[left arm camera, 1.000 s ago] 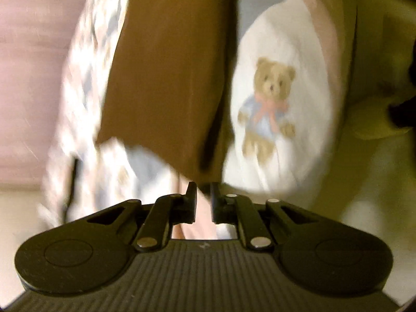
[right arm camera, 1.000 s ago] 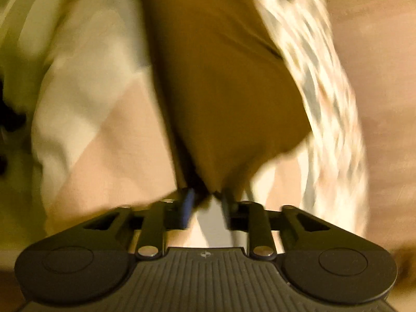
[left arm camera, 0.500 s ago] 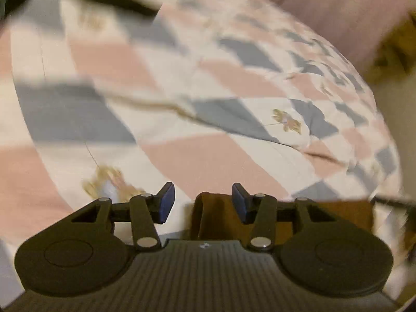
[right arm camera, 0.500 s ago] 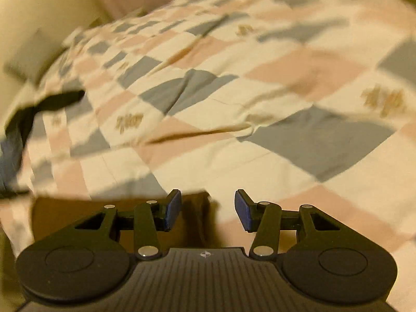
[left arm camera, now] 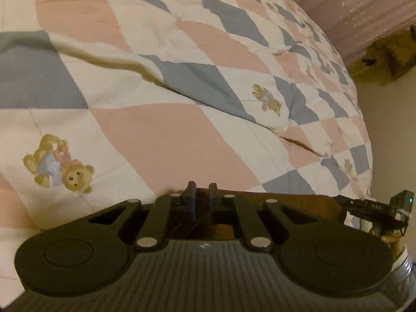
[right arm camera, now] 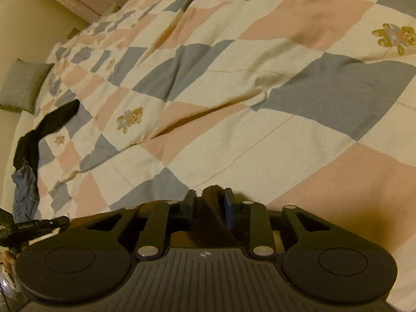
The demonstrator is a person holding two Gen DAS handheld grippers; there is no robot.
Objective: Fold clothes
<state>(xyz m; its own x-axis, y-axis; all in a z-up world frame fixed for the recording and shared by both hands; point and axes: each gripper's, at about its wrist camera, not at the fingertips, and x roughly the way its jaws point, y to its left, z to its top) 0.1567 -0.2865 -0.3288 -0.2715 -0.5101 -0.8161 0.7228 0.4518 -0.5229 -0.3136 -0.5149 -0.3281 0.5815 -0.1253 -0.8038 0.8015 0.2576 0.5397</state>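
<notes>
My left gripper (left arm camera: 201, 199) is clenched on the edge of a brown garment (left arm camera: 293, 202), its two fingers drawn almost together with a fold of the cloth pinched between them. The brown fabric runs off to the right along the near edge of the bed, low in the left wrist view, and at its far right end I can see my other tool's dark frame.

My right gripper (right arm camera: 209, 206) is likewise closed on the brown garment (right arm camera: 212, 195): a peak of the cloth stands up between the fingers, and more of it lies under and behind the linkage. So I grip the garment at two points along one edge, one in each gripper, with the cloth lying low at the near side of the bed.

Just beyond both grippers spreads a quilt (left arm camera: 161, 135) in a diamond patchwork of pink, blue-grey and cream, with small teddy bear prints (left arm camera: 61, 166) on some cream patches. It is rumpled, with long raised creases crossing it.

Farther off in the right wrist view, a black garment (right arm camera: 49, 124) lies draped at the left edge of the bed, with a blue denim-like piece (right arm camera: 24, 192) just below it. Beyond those a grey cushion (right arm camera: 22, 85) rests against the pale wall. In the left wrist view, a pink curtain (left arm camera: 364, 13) hangs past the far side of the bed.
</notes>
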